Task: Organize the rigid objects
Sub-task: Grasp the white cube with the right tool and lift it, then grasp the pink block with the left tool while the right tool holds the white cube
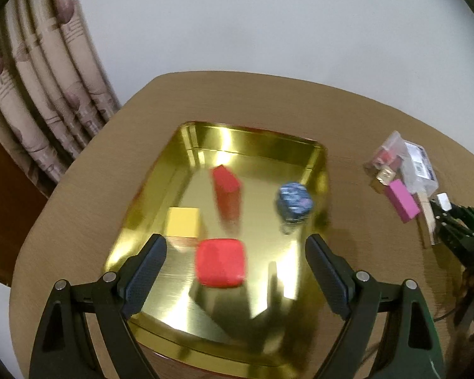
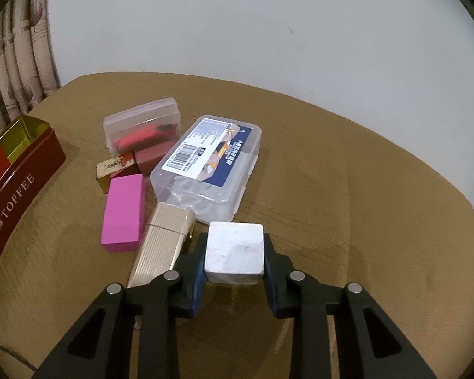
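Observation:
My left gripper [image 1: 236, 241] hangs open over a gold-lined tin [image 1: 268, 145]. In the tin lie a red rounded cube [image 1: 221, 263], a yellow cube [image 1: 184, 225], a red block [image 1: 226, 183] and a blue patterned piece [image 1: 295, 203]. The red rounded cube sits just beyond and between the open fingers, untouched. My right gripper [image 2: 234, 240] is shut on a silver cube [image 2: 235, 252], its pads pressed against the cube's two sides low over the table. To its left lie a pink block [image 2: 123, 211] and a ribbed gold case [image 2: 161, 246].
A labelled clear plastic box [image 2: 208, 161] and a clear box holding a red item [image 2: 142, 126] lie behind the pile, with a dark red block [image 2: 151, 158] and a small gold box [image 2: 110, 170]. The tin's maroon wall [image 2: 22, 186] stands at left. Curtains hang beyond the round wooden table [image 2: 363, 189].

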A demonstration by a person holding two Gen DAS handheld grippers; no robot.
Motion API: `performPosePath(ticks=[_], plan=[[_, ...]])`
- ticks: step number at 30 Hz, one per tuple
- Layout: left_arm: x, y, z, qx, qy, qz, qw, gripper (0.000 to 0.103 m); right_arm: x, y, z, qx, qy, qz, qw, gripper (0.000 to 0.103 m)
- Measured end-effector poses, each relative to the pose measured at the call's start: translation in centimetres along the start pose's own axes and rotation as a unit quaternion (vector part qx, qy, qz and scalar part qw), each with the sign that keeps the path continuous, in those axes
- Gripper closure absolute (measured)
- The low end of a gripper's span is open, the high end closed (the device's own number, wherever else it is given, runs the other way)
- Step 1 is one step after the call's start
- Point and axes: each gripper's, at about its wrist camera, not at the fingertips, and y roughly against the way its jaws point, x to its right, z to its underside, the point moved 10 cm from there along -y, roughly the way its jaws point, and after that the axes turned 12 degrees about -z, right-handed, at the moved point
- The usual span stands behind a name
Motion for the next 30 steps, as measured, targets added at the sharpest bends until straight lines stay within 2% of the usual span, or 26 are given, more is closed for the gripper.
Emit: performPosePath(ticks=[4,9,14,18,24,30], plan=[[4.1,1.1,-0.1,-0.011,-0.012,0.026,0.9995,0.016,-0.1,0.2,0.7,0.002,0.005,-0.006,1.0,0.072],[10.1,0.5,-0.1,-0.068,-0.003,0.077,0.9947,0.016,0.5,0.7,1.7,0.005,0.002,-0.011,1.0,0.072],[14.5,-0.4,-1.1,-0.108,0.014,0.093,0.9898,0.018,0.4,0.0,1.5,0.002,-0.005,-0.019,1.0,0.073],[16.6,-1.4,-2.0,-0.129,0.025,0.095,0.9868,0.021,0.9,0.0,1.4,0.004,-0.009,-0.025,1.0,0.073],[18.8,-4.0,-2.0,-0.166,0.03,0.088,0.9817,0.036,1.5,0.4,1.8,0.006,-0.013,-0.031,0.999,0.073],[20.3,-5.6,-2.5,-0.17,0.034,0.084,0.9813,0.04,3.1,1.2,2.2,0.009,-0.022,-0.044,0.999,0.073]])
